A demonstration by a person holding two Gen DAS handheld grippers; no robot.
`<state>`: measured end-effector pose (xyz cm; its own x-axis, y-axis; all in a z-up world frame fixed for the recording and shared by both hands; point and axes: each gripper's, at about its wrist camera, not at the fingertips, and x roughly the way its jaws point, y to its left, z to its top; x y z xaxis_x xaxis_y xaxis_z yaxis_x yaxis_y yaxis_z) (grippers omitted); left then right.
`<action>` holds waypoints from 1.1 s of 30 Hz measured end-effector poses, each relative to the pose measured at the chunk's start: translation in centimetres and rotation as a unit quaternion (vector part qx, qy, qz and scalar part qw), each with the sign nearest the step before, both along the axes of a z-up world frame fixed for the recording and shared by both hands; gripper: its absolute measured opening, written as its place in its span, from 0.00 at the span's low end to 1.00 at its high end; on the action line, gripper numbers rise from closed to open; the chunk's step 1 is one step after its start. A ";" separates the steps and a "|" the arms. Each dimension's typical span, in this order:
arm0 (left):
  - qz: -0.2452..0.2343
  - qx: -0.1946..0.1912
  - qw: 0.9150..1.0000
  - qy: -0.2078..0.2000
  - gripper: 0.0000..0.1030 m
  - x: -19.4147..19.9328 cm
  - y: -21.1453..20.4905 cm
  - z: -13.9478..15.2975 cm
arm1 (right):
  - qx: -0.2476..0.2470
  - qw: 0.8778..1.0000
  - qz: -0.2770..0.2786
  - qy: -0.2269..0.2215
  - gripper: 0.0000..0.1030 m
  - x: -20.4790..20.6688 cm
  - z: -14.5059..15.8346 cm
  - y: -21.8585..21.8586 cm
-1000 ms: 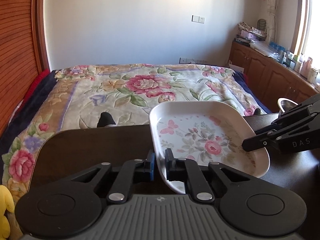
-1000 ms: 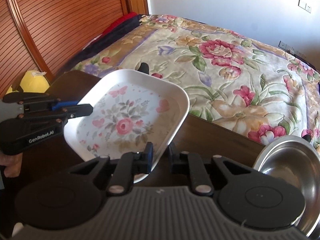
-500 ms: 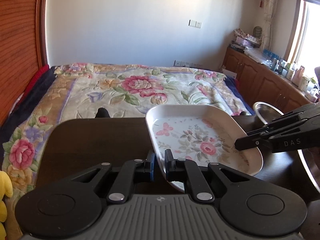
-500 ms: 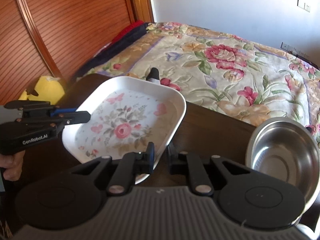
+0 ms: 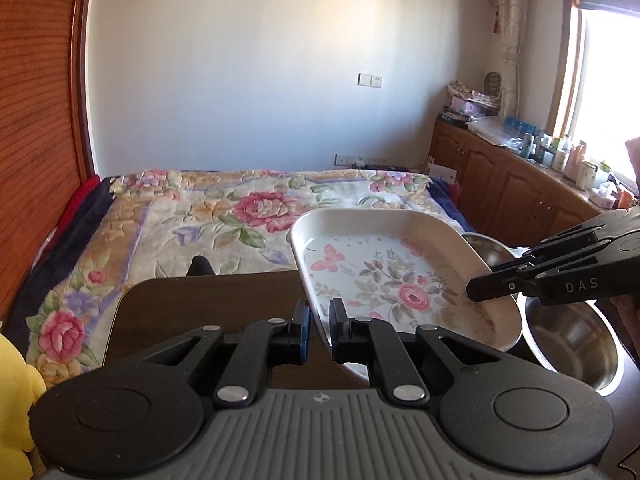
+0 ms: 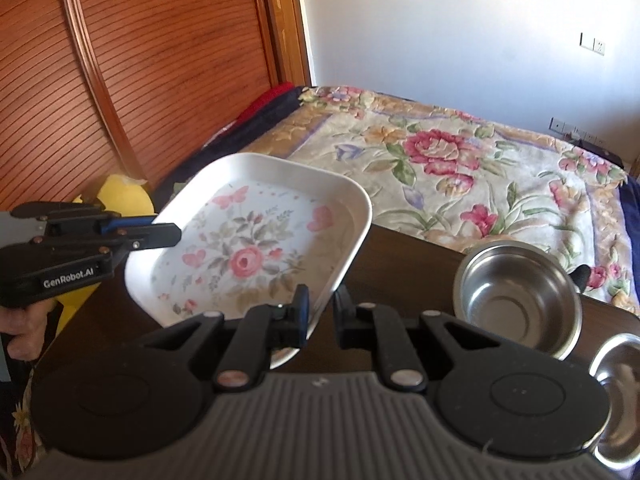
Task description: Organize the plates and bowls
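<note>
Melamine-looking floral plate [image 5: 384, 280] is the anchor for everything, so I'll place it all off that. It's a squarish white dish with a pink rose and butterflies printed inside, held up off the dark wooden desk [image 5: 208, 300] and tilted.

Nearest the left wrist camera, the left tool [image 5: 319, 330] has its two fingers pinched on the plate's near-left rim, one pad on each side of the edge. From the right wrist camera, the right tool [image 6: 321, 316] is doing the same on the opposite edge, rim sandwiched between its pads. So both tools are clamped on that one plate, one per side. A bit of a person's hand [image 6: 20, 332] shows gripping the left tool's handle.

Just past the plate's right side sits a stainless steel bowl [image 6: 518, 300] on the desk, upright and apart from the plate. Another steel bowl [image 6: 618, 396] is closer to the right tool, at the frame edge and only partly visible.

To the plate's left there's something yellow [image 6: 120, 200], too cut off to identify.

Beyond the plate is a bed with a flowered quilt [image 5: 248, 216], then a white wall, with wooden cabinets [image 5: 516, 188] off to the far right under a window.
</note>
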<state>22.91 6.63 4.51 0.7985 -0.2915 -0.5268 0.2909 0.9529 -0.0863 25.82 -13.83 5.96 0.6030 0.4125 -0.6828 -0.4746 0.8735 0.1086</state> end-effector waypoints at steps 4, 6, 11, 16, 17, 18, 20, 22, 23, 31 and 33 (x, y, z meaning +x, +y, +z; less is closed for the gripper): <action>-0.004 -0.001 1.000 -0.011 0.11 -1.6 -0.3 1.1 | 0.004 1.000 0.000 -0.011 0.14 -1.4 0.7 -0.7; -0.005 0.001 1.000 -0.015 0.11 -2.5 -0.7 1.5 | 0.005 1.000 -0.001 -0.014 0.14 -2.0 0.9 -1.0; -0.007 0.003 1.000 -0.023 0.11 -4.3 -1.2 2.1 | 0.007 1.000 -0.002 -0.025 0.14 -3.5 1.4 -1.5; -0.010 0.005 1.000 -0.028 0.11 -6.0 -1.5 2.5 | 0.007 0.999 -0.002 -0.033 0.14 -4.6 1.7 -2.2; -0.011 0.005 1.000 -0.029 0.11 -6.3 -1.5 2.5 | 0.008 0.999 -0.001 -0.034 0.14 -4.9 1.8 -2.3; -0.011 0.005 0.999 -0.030 0.11 -6.5 -1.4 2.6 | 0.009 0.999 -0.001 -0.036 0.14 -5.1 1.9 -2.4; -0.012 0.004 0.999 -0.031 0.11 -7.0 -1.3 2.6 | 0.009 0.999 -0.001 -0.038 0.14 -5.7 1.9 -2.6; -0.012 0.004 0.999 -0.033 0.11 -7.6 -1.5 2.6 | 0.011 0.999 -0.001 -0.041 0.14 -6.4 1.9 -2.7; -0.013 0.004 0.999 -0.034 0.11 -7.9 -1.5 2.7 | 0.013 0.999 -0.001 -0.041 0.14 -6.6 1.8 -2.8; -0.014 0.000 0.999 -0.039 0.11 -10.5 -1.6 2.7 | 0.020 0.999 0.000 -0.043 0.14 -9.3 1.3 -3.4; -0.016 -0.003 0.999 -0.038 0.11 -10.9 -1.7 2.6 | 0.021 0.999 0.002 -0.043 0.14 -9.8 1.3 -3.8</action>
